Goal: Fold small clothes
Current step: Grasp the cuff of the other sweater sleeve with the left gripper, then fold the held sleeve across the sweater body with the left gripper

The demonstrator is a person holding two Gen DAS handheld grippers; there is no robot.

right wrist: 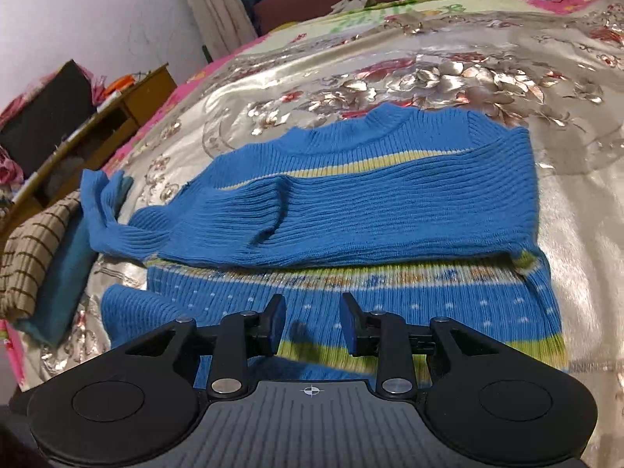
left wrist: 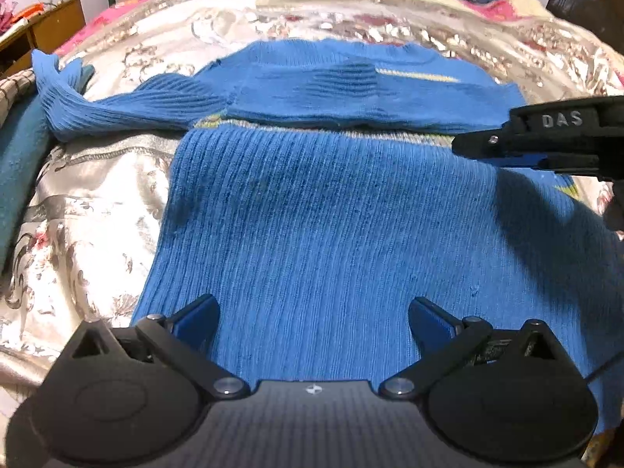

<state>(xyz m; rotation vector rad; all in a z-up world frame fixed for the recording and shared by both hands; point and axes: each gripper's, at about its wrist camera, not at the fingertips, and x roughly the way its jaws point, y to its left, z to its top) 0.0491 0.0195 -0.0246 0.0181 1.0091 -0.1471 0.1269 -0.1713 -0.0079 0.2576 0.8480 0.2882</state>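
A wide bed covered by a shiny cream satin bedspread with pink and silver flowers (right wrist: 448,78) fills both views. On it lies a small ribbed blue knitted sweater with yellow-green stripes (right wrist: 390,202), spread flat near the middle of the bedspread; its upper part, with the collar, lies over the patterned body, and one long sleeve (left wrist: 128,105) trails off to the left toward the bed's edge. At that edge sits a folded stack of cloth, a tan checked piece on top of a teal one (right wrist: 43,269), just beside the sleeve's cuff. Beyond the bed stands a brown wooden cabinet (right wrist: 117,117) against the pale wall.

The left gripper (left wrist: 312,323) hovers low over the plain blue near part of the sweater, its blue-padded fingers spread wide with nothing between them. The right gripper (right wrist: 312,323) is over the striped part with its fingers parted by a narrower gap; whether they touch the knit is hard to judge.
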